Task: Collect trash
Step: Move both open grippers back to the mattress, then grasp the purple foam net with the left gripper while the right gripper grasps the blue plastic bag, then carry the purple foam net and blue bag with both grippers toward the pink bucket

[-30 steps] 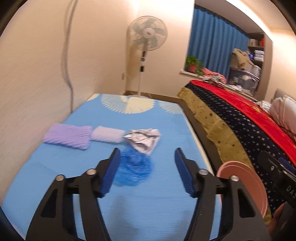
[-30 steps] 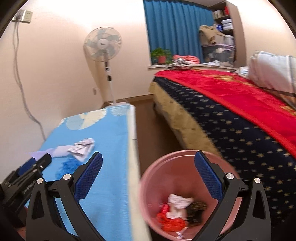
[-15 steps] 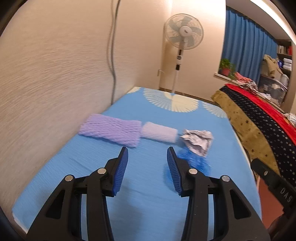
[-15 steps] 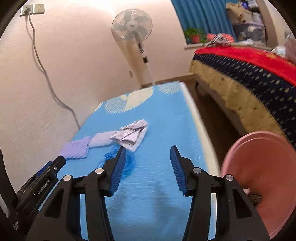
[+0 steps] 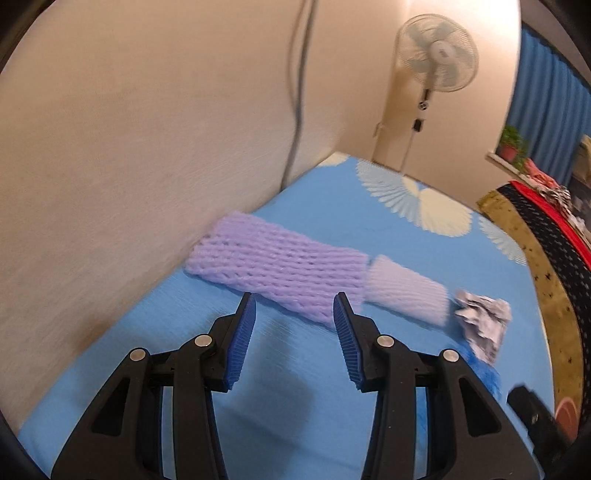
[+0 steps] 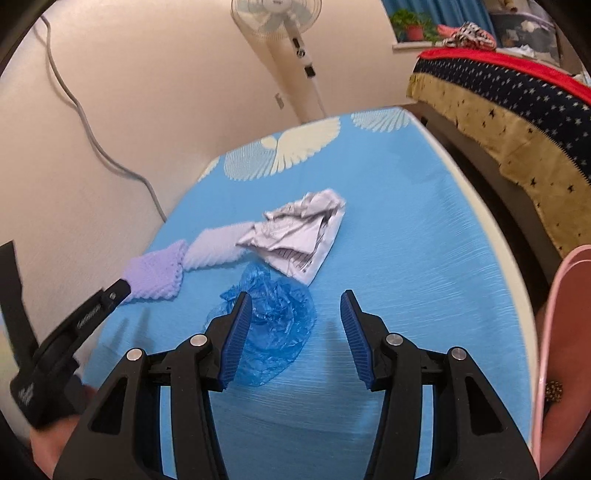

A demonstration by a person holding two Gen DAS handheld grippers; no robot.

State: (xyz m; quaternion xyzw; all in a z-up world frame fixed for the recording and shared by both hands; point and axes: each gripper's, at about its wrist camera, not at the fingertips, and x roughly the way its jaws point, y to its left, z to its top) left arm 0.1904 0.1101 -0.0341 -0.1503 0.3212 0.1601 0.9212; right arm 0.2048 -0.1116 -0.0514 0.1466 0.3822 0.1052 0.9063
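Observation:
On the blue mat lie a purple foam net, a paler foam net, a crumpled printed paper and a crinkled blue plastic cover. My left gripper is open and empty, just short of the purple net. My right gripper is open and empty, its left finger over the blue plastic, with the paper just beyond. The purple net and paler net show left of it. The pink bin stands at the right edge.
A wall with a hanging cable runs along the mat's left side. A standing fan is at the far end. A bed with a star-patterned cover lies to the right across a narrow gap.
Both grippers swung left and lower toward the mat. The left now faces the purple net. The right turned away from the pink bin to the blue plastic. Both narrowed, then stayed open.

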